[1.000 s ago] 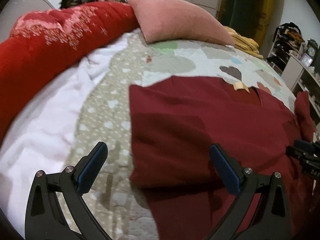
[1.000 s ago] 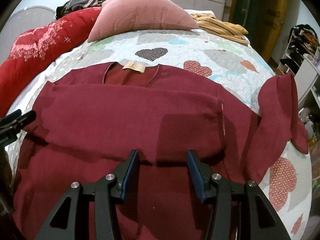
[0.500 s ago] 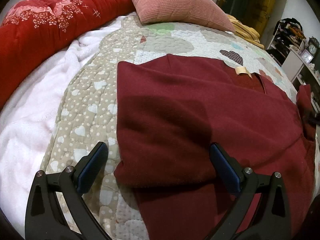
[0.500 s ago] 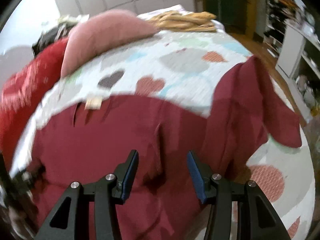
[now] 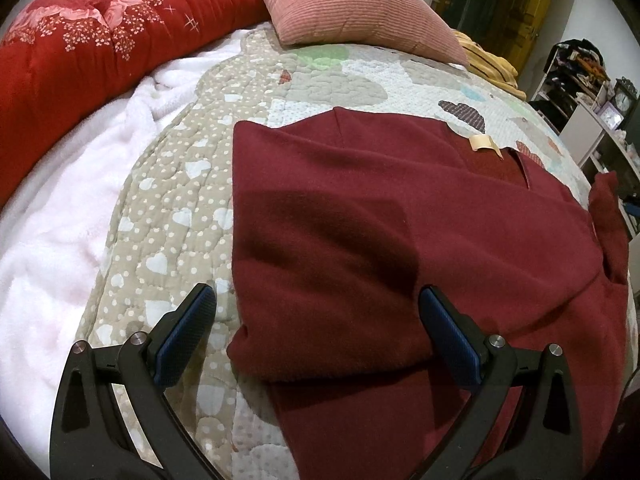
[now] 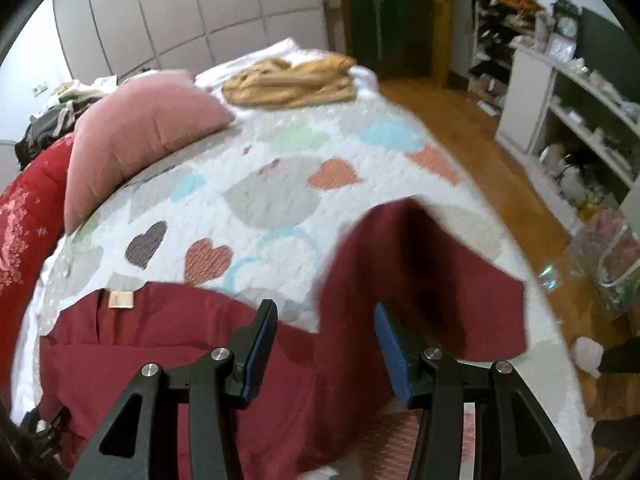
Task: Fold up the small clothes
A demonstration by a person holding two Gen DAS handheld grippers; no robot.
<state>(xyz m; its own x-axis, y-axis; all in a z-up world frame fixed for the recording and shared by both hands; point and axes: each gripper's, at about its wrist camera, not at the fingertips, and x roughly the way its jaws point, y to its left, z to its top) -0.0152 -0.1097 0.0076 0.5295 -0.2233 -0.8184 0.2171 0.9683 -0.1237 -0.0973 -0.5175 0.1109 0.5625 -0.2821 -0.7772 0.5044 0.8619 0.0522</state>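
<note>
**Right sleeve outstanding; right claw nearer**

The right claw (image 6: pixel 325 344) hangs over the dark red knit sweater (image 5: pixel 400 240), jaws apart and empty. The sweater lies flat on the heart-patterned quilted bedspread (image 6: pixel 280 200), collar label away from the hands. Its unfolded right sleeve (image 6: pixel 424 280) lies just ahead and right of this claw, long axis running away toward the bed's far edge. The left claw (image 5: pixel 316 328) hovers over the already folded left side, jaws wide apart, empty, and is well apart from that sleeve. Judgement: the right hand should take it. Nothing obstructs. Beyond lie a pink corduroy cushion (image 5: pixel 352 4), mustard clothes (image 6: pixel 292 80) and a red floral duvet (image 5: pixel 100 36).
</note>
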